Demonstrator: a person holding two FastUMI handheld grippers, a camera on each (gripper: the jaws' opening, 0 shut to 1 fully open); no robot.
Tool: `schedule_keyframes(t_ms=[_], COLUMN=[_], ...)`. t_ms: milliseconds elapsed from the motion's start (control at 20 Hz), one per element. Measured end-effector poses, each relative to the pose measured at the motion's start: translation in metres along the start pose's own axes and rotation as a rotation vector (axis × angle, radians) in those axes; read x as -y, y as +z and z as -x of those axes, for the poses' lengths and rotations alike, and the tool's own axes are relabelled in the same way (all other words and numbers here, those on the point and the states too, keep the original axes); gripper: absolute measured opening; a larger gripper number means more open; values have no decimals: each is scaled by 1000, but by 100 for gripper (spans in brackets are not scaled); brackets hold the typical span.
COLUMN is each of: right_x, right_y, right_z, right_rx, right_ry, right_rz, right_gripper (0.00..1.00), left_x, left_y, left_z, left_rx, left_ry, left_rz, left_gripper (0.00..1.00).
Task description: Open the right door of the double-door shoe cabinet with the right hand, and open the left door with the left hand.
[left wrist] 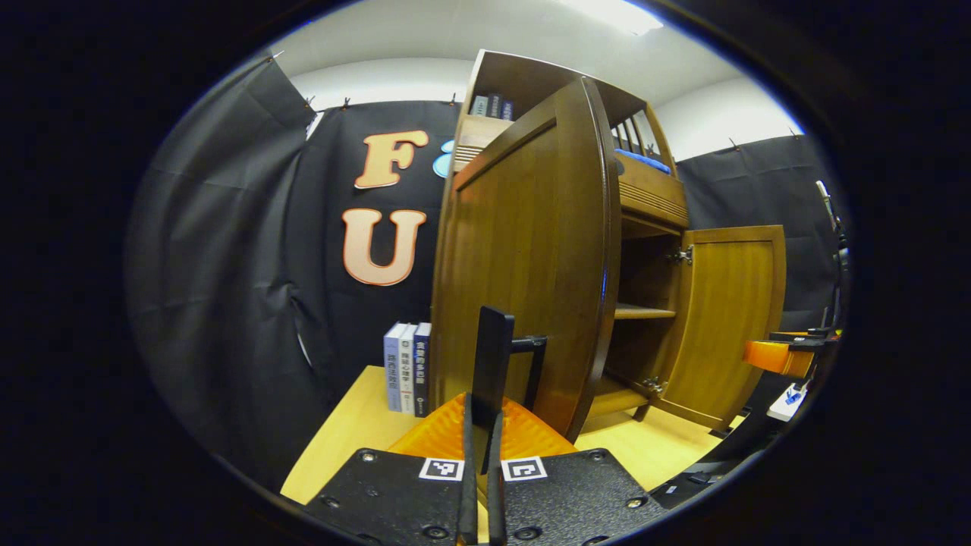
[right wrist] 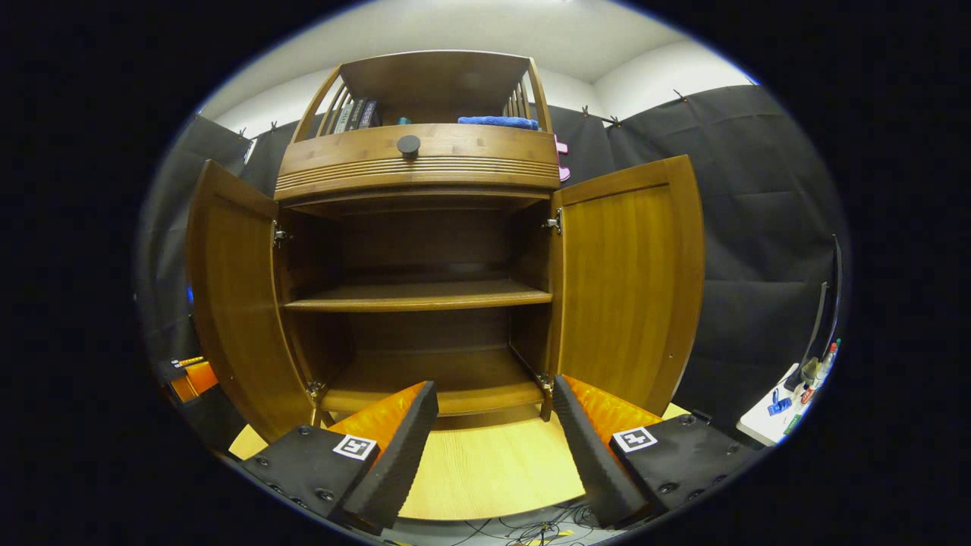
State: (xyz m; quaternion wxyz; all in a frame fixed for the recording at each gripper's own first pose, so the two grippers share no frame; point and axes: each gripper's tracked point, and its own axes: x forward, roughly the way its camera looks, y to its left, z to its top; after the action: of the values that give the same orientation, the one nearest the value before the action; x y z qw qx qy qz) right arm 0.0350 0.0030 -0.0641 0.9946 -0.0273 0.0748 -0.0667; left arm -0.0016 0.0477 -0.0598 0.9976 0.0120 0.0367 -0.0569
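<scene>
Nearest us, our left tongs are pinched together on the upright handle of the left door, which stands swung well out, edge toward us; the handle's long axis runs vertically, directly ahead of the fingers. Our right tongs are spread wide and hold nothing, low over the desk just before the cabinet. The right door stands open, up and to the right of them. We judge both doors opened, so only letting go remains.
</scene>
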Motion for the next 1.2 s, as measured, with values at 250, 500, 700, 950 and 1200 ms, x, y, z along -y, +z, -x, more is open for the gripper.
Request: schedule_keyframes(t_ms=[250, 500, 700, 950, 1200], right_x=[-19, -22, -20, -28, -46], right_y=[-3, -4, -2, -3, -5], right_z=[1, 7, 8, 8, 9], right_rx=[-5, -2, 0, -2, -8], right_ry=[35, 40, 29, 36, 63], right_rz=[1, 9, 7, 15, 25], right_gripper=[100, 98, 98, 98, 98], left_x=[-18, -24, -29, -37, -68], left_y=[-1, 1, 1, 3, 5], left_z=[6, 5, 10, 15, 30], left_rx=[-16, -27, -26, -24, -28], left_ry=[6, -9, -30, -34, 30], left_rz=[0, -22, -30, -29, -10], left_gripper=[2, 0, 2, 0, 0])
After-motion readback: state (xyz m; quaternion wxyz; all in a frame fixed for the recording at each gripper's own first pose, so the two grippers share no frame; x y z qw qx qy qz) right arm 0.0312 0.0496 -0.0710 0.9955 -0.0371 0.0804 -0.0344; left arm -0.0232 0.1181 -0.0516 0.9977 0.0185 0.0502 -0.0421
